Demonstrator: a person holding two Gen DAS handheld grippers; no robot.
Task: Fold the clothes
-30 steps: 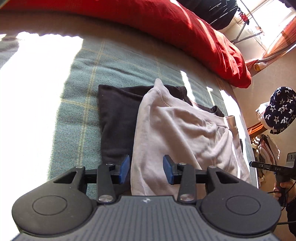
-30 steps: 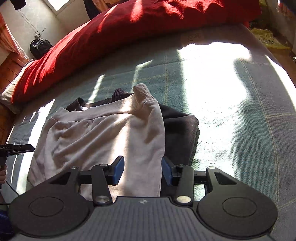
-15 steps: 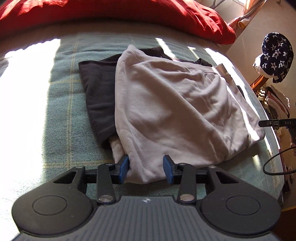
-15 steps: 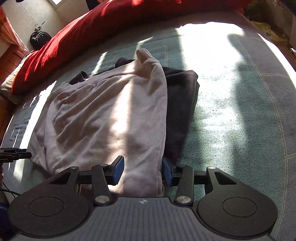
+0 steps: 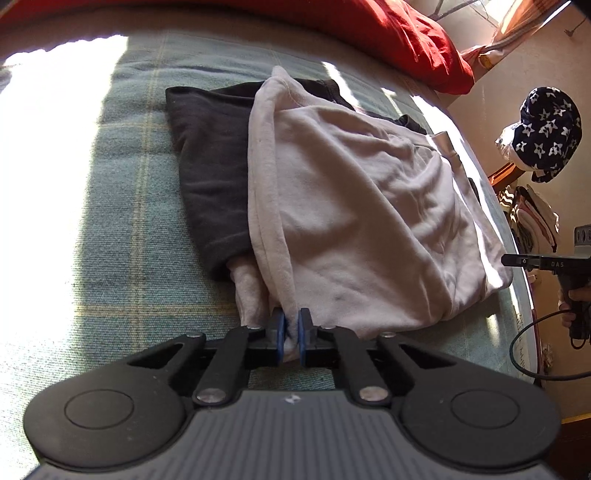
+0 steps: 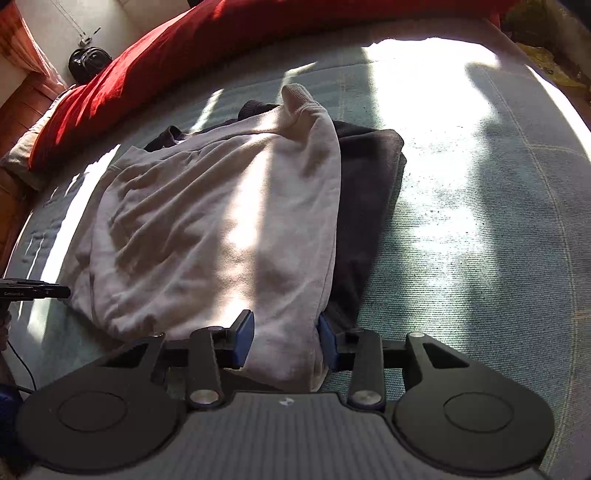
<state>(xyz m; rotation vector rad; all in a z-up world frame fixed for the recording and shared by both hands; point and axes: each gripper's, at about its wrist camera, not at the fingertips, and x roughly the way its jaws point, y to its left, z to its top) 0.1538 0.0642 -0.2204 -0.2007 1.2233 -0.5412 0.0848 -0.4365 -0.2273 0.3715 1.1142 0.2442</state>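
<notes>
You have a bed (image 5: pixel 110 206) before you, spread with a green-blue checked blanket (image 6: pixel 480 258) crossed by thin yellow lines. Hard sunlight falls over it in bright patches, with long shadows between. A red duvet (image 6: pixel 229 40) is heaped along the far side. Beyond the bed's edge you see a pale wall (image 5: pixel 535 85), an orange curtain (image 5: pixel 517 29), and a dark star-patterned cloth (image 5: pixel 550 122) hanging by wooden furniture.

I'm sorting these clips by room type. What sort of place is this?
Most likely a bedroom: the clothes lie on a bed covered with a green plaid blanket, a long red pillow runs along its far edge, and a curtain hangs beside it.
</notes>
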